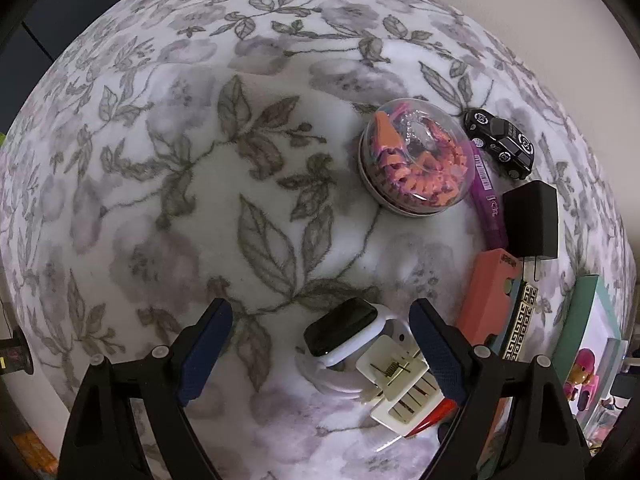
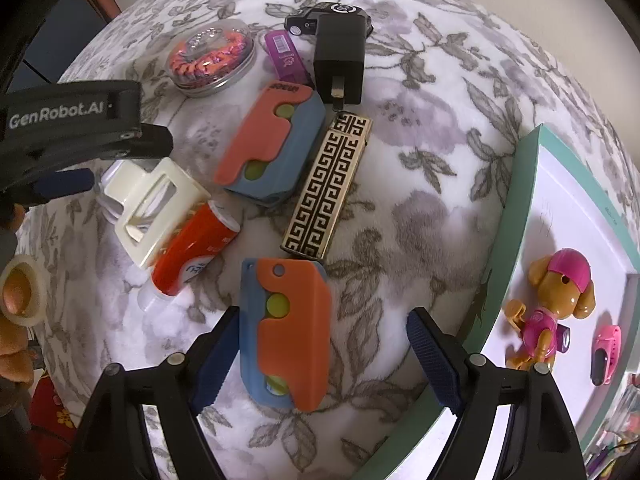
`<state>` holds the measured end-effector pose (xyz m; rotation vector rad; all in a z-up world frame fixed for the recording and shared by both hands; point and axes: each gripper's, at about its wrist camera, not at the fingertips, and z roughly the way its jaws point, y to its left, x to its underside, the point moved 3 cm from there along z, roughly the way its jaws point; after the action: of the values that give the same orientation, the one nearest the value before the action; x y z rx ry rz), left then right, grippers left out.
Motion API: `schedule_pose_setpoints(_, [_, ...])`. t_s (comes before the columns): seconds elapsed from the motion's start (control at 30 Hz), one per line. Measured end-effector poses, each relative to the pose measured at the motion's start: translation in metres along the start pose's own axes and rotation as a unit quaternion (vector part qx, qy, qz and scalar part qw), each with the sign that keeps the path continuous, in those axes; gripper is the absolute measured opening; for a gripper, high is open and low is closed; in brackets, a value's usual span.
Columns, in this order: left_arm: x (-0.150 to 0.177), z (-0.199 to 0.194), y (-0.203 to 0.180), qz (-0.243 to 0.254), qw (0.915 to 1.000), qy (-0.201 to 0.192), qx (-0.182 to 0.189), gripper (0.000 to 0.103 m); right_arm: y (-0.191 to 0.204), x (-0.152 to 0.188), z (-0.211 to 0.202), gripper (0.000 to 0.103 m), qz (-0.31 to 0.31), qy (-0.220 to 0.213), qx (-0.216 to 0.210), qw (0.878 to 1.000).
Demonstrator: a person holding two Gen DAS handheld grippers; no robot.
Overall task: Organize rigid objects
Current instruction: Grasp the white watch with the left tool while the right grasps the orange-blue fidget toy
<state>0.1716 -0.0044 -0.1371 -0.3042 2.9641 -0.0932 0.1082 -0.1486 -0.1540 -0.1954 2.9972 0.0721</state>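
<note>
Small rigid objects lie on a floral blanket. My left gripper (image 1: pixel 320 344) is open, its jaws either side of a white smartwatch (image 1: pixel 344 330) and a cream hair clip (image 1: pixel 394 384). My right gripper (image 2: pixel 324 356) is open around an orange-and-blue toy cutter (image 2: pixel 286 332) that lies on the blanket. A second orange-and-blue cutter (image 2: pixel 272 144), a gold Greek-key case (image 2: pixel 326 186), a red tube (image 2: pixel 192 250), the cream clip (image 2: pixel 150 204), a black charger (image 2: pixel 340 58), a purple stick (image 2: pixel 284 56), a black toy car (image 2: pixel 332 12) and a clear dome of orange pieces (image 2: pixel 212 58) lie beyond. The left gripper body (image 2: pixel 80 120) shows at the left.
A teal-rimmed white box (image 2: pixel 516 216) at the right holds a pink-capped dog figure (image 2: pixel 556 300) and a pink band (image 2: pixel 606 354). In the left wrist view, the dome (image 1: pixel 416 160), car (image 1: pixel 500 142), charger (image 1: pixel 530 220) and box (image 1: pixel 580 320) sit to the right.
</note>
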Motion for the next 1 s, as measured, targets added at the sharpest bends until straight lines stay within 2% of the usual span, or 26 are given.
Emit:
schedule_pose_setpoints(0.2, [0.019, -0.010, -0.003, 0.024, 0.9997, 0.003, 0.000, 0.091, 0.003, 0.001, 0.001, 0.085, -0.002, -0.001, 0.004, 1.000])
schedule_pose_setpoints(0.3, [0.030, -0.009, -0.012, 0.033, 0.9989, 0.025, 0.022, 0.091, 0.005, 0.004, 0.002, 0.084, -0.010, 0.000, 0.008, 1.000])
schedule_pose_setpoints(0.47, [0.041, 0.002, -0.017, 0.034, 0.9976, 0.054, 0.025, 0.090, 0.007, 0.011, 0.002, 0.082, -0.011, 0.000, 0.009, 1.000])
schedule_pose_setpoints(0.53, [0.047, 0.003, -0.020, 0.040, 0.9976, 0.053, 0.023, 0.086, 0.007, 0.013, 0.001, 0.080, -0.009, -0.001, 0.008, 1.000])
schedule_pose_setpoints(0.63, [0.046, 0.003, -0.024, 0.039, 0.9973, 0.052, 0.035, 0.073, 0.004, 0.015, -0.002, 0.074, -0.005, -0.003, 0.007, 1.000])
schedule_pose_setpoints(0.73, [0.046, 0.000, -0.029, 0.037, 0.9965, 0.050, 0.056, 0.060, -0.005, 0.015, -0.005, 0.063, 0.005, -0.005, 0.005, 1.000])
schedule_pose_setpoints(0.8, [0.047, 0.000, -0.032, 0.036, 0.9964, 0.051, 0.058, 0.060, -0.012, 0.014, -0.007, 0.053, 0.015, -0.006, 0.005, 1.000])
schedule_pose_setpoints(0.9, [0.045, 0.000, -0.034, 0.030, 0.9961, 0.053, 0.063, 0.060, -0.021, 0.014, -0.010, 0.044, 0.026, -0.008, -0.003, 1.000])
schedule_pose_setpoints(1.0, [0.039, 0.004, -0.029, 0.023, 0.9958, 0.055, 0.070, 0.060, -0.029, 0.014, -0.012, 0.045, 0.035, -0.010, -0.016, 0.999])
